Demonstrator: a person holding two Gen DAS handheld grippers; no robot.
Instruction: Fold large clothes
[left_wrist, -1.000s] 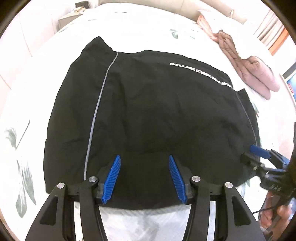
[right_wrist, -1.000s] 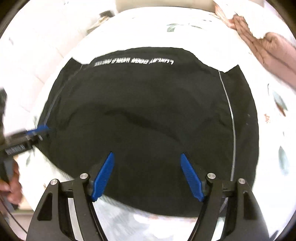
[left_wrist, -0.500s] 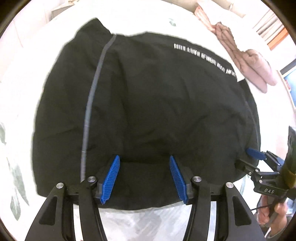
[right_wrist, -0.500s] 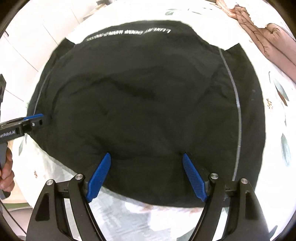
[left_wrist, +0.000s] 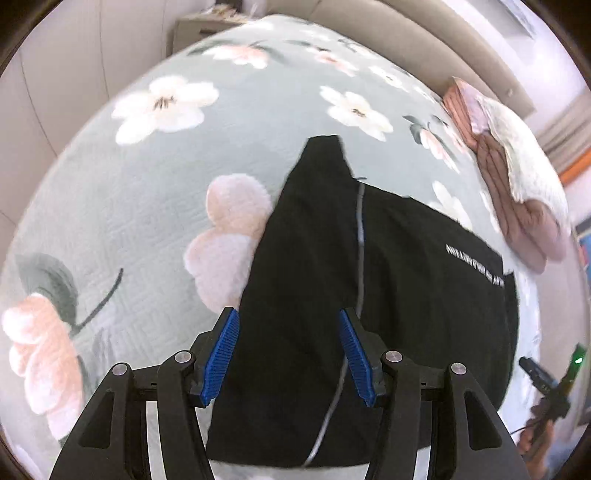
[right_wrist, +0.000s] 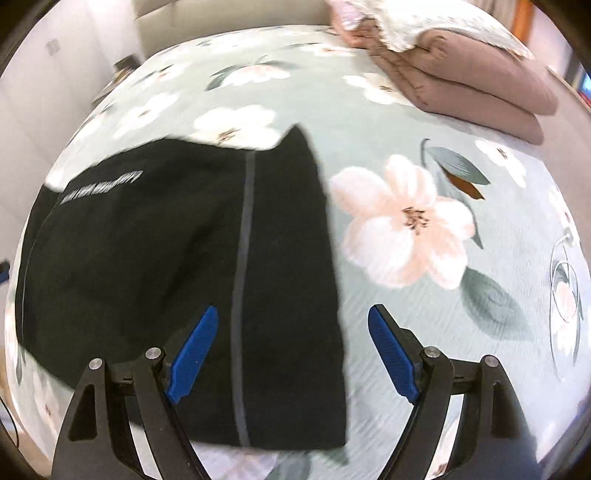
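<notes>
A black garment (left_wrist: 406, 295) with a grey stripe and white lettering lies flat on the flowered bedspread (left_wrist: 147, 184). My left gripper (left_wrist: 290, 360) hovers open above the garment's left side, with cloth under the gap and nothing pinched. In the right wrist view the garment (right_wrist: 147, 240) fills the left half. My right gripper (right_wrist: 293, 350) hangs over its right edge, jaws opening, with no cloth between the pads. The cloth's edge runs beneath the gap and the right pad is over bare bedspread (right_wrist: 443, 314).
A folded mauve quilt (right_wrist: 461, 74) with a white blanket on it lies at the head of the bed, also seen as the quilt (left_wrist: 517, 206) at right. A nightstand (left_wrist: 199, 26) stands beyond the bed's far corner. A hand (left_wrist: 535, 435) shows at lower right.
Both grippers have swung apart from the garment's near hem: the left one out to its left side, the right one out to its right edge. The right jaws stand wider.
</notes>
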